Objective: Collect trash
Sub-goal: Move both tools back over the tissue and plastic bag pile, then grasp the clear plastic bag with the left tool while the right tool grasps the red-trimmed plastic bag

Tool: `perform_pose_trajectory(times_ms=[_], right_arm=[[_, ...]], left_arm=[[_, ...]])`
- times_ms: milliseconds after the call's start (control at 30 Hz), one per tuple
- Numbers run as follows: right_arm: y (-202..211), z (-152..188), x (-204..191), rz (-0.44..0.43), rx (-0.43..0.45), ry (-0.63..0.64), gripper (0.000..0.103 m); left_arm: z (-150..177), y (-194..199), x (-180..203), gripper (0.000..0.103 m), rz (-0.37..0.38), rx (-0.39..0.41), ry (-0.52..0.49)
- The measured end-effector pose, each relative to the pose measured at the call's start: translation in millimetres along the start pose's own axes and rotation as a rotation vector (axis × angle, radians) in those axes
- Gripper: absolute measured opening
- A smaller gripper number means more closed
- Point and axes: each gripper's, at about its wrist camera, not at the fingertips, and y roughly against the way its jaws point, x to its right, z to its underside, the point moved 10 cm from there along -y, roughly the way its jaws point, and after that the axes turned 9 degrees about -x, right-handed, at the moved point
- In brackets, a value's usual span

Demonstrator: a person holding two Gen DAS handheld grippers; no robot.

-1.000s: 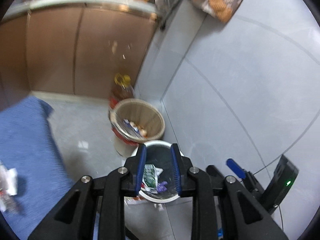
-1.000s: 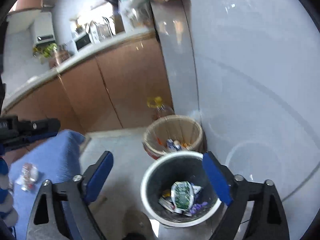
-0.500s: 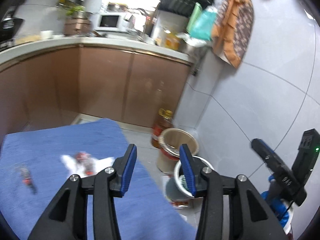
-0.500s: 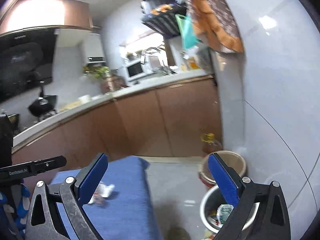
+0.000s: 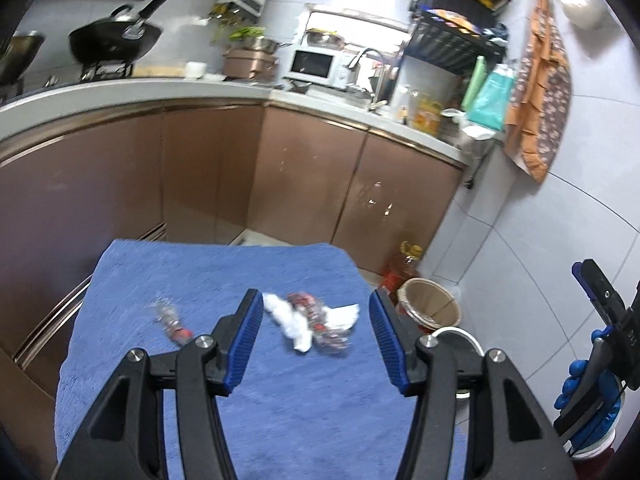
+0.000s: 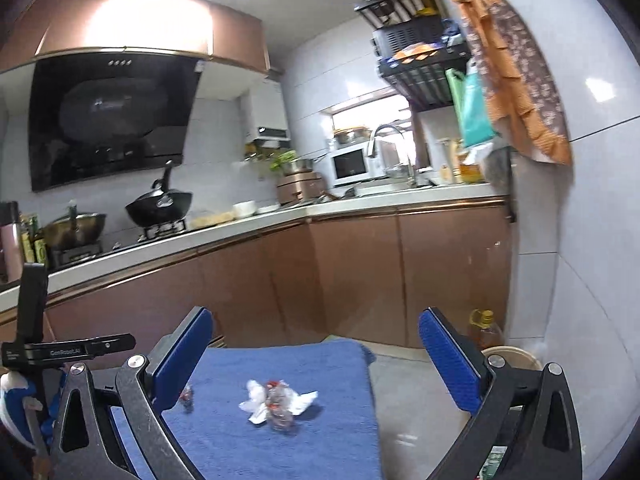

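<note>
Both grippers had swung up from the bin (image 5: pixel 456 334) to the blue cloth (image 5: pixel 224 276) — left gripper (image 5: pixel 316 334) opening, right gripper (image 6: pixel 316 356) spread wide, both empty. The crumpled wrapper (image 5: pixel 316 322) lay mid-cloth, next to collect.
</note>
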Motion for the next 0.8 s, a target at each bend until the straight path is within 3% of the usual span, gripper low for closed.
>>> perform_pose_trajectory(times_ms=[267, 467, 700, 800], right_arm=[[-77.4, 40.1, -13.0, -0.095, -0.181, -0.051, 0.103], [-137.2, 79.7, -21.4, -0.157, -0.319, -0.053, 0.102], [-200.6, 118.9, -35.7, -0.261, -0.449, -0.043, 0.074], [-220.2, 138.4, -40.6, -0.290, -0.497, -0.011, 0.070]], left_arm=[[14.6, -54.7, -36.9, 0.053, 0.002, -0.088, 0.056], [26.6, -127.2, -45.7, 0.053, 0.027, -0.198, 0.079], [31.8, -211.5, -51.5, 0.053, 0.064, -0.317, 0.123], [36.6, -241.4, -49.3, 0.053, 0.083, -0.366, 0.127]])
